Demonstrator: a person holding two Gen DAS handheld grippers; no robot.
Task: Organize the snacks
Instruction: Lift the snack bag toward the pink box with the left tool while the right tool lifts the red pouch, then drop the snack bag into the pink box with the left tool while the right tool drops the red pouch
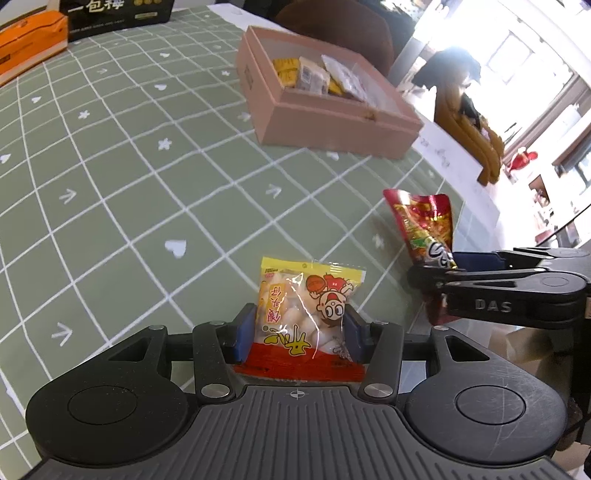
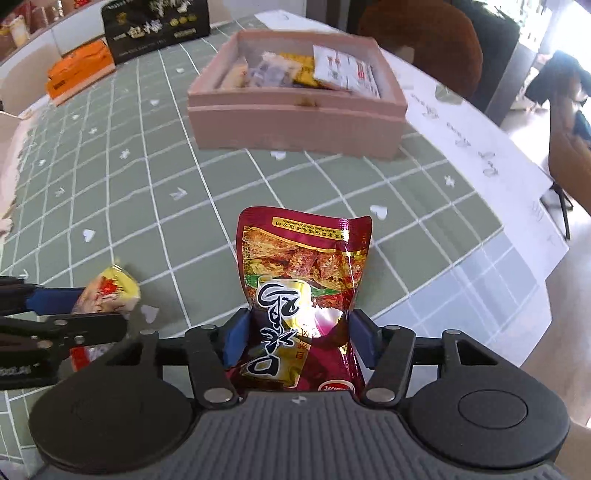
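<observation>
My left gripper [image 1: 301,328] is shut on a yellow and red cartoon snack packet [image 1: 308,314], held above the green checked tablecloth. My right gripper [image 2: 297,338] is shut on a dark red foil snack pouch [image 2: 303,280]. Each shows in the other's view: the red pouch [image 1: 421,225] stands out of the right gripper [image 1: 436,275] at the right of the left wrist view, and the yellow packet [image 2: 110,295] is in the left gripper [image 2: 96,306] at the left of the right wrist view. A pink open box [image 1: 332,122] holding several snack packets stands ahead of both [image 2: 295,122].
An orange box [image 1: 26,44] and a black printed box [image 1: 114,14] stand at the far left of the table [image 1: 110,166]. White paper sheets [image 2: 480,147] lie along the right table edge. Chairs stand beyond the table on the right.
</observation>
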